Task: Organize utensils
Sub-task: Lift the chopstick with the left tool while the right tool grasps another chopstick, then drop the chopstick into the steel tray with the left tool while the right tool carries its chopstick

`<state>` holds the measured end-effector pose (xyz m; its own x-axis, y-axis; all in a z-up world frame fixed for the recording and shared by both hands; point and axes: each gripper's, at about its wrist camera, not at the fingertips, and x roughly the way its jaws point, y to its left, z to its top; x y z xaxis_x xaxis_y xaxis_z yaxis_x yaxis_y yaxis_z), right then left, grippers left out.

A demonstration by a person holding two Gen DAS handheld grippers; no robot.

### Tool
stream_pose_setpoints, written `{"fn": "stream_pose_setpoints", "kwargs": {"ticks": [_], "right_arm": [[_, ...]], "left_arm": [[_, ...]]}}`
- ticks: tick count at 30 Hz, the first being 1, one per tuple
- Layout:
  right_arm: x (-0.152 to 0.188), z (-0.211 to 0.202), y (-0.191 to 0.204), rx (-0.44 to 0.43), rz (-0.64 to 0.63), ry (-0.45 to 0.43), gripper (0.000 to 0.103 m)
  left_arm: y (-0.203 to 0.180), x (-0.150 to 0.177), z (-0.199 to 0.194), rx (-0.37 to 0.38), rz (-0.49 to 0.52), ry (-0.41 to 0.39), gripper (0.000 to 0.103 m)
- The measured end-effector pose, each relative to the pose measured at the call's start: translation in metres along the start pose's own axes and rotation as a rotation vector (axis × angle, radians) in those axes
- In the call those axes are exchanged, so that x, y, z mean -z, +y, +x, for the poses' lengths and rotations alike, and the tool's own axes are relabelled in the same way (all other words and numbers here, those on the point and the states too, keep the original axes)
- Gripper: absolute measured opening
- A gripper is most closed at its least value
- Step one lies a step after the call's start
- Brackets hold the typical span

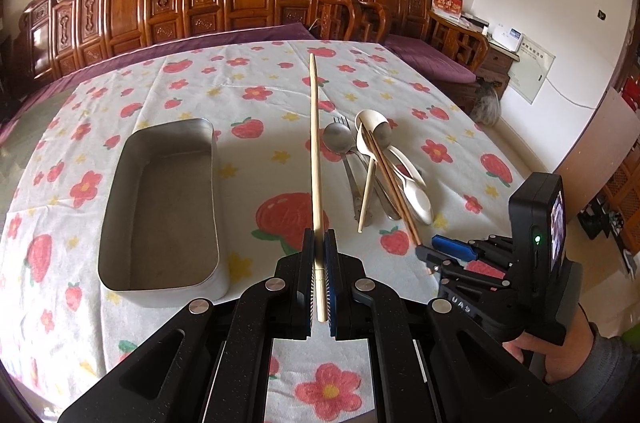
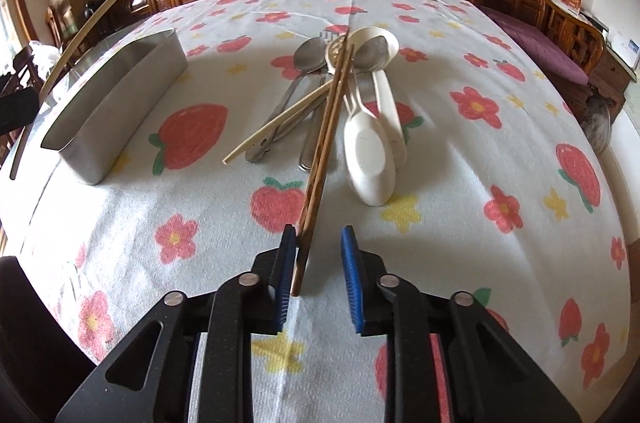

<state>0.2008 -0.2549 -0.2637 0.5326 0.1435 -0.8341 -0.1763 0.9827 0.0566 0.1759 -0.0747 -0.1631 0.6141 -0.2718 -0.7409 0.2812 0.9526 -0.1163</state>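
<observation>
Left tool [image 1: 320, 279] clamps a pale chopstick [image 1: 315, 151], lifted beside the tin [image 1: 160, 211]. Right tool [image 2: 318, 275] is agape around two brown chopsticks [image 2: 320, 159], one touching its left pad, atop the utensil pile [image 2: 340, 95] on the tabletop [image 2: 460, 163].

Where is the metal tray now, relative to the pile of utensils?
In the left wrist view, the empty metal tray stands on the flowered tablecloth, left of the pile of utensils and apart from it.

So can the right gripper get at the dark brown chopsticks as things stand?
Probably yes: the brown chopsticks lie on top of the pile, their near ends already between the right gripper's parted jaws, nothing over them.
</observation>
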Motion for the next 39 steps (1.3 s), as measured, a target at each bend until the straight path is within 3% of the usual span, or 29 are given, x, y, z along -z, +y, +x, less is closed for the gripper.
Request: {"fn": "stream_pose_setpoints", "kwargs": {"ticks": [8,16,18,20,39], "right_arm": [[-0.001,-0.004,-0.008,0.005,0.032,-0.017,0.014],[0.000,0.002,-0.003,0.042,0.001,0.000,0.013],[0.000,0.003,-0.003,0.045,0.001,-0.003,0.006],[0.000,0.002,-0.005,0.043,0.009,-0.004,0.006],[-0.030,-0.060,0.007,0.042,-0.021,-0.211,0.006]], "left_arm": [[0.002,0.001,0.000,-0.002,-0.007,0.003,0.004],[0.003,0.001,0.000,-0.001,-0.006,0.002,0.004],[0.003,0.001,0.000,-0.003,-0.004,0.000,0.004],[0.004,0.001,-0.001,-0.003,-0.006,0.000,0.004],[0.058,-0.013,-0.010,-0.073,-0.037,-0.025,0.004]]}}
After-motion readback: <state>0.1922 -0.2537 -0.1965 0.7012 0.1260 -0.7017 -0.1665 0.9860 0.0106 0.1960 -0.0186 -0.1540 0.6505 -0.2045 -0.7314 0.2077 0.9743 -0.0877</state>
